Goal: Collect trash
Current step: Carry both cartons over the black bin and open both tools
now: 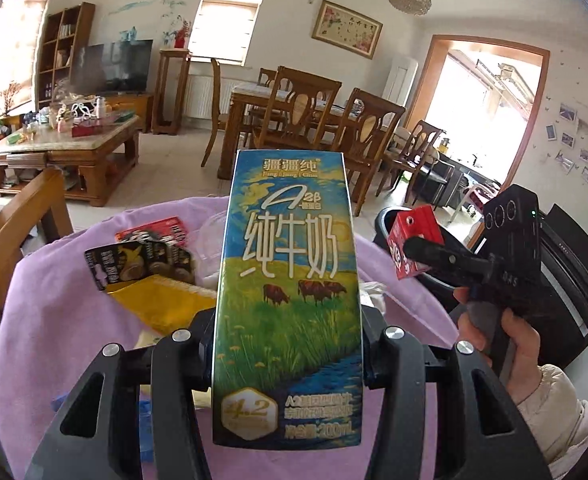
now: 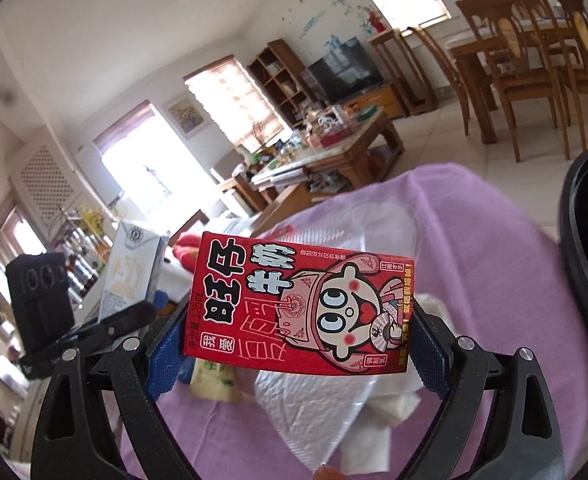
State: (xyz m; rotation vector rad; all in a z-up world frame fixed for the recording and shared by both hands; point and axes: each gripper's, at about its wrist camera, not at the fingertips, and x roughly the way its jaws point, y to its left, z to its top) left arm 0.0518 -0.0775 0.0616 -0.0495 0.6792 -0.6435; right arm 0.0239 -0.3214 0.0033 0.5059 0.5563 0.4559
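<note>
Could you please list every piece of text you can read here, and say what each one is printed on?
"疆疆纯", "A2β", "纯牛奶", "4.2", "200mL": blue milk carton in the left gripper.
"旺仔牛奶", "我要", "125mL": red milk carton in the right gripper.
Smaller print on both cartons and the wrappers: too blurred to read.

Wrappers on purple-clothed table

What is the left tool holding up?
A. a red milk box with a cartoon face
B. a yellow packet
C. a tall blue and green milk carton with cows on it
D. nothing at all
C: in the left wrist view the left tool is clamped on both sides of the tall milk carton with brown cows on green grass, while the red milk box sits in the right tool.
</note>
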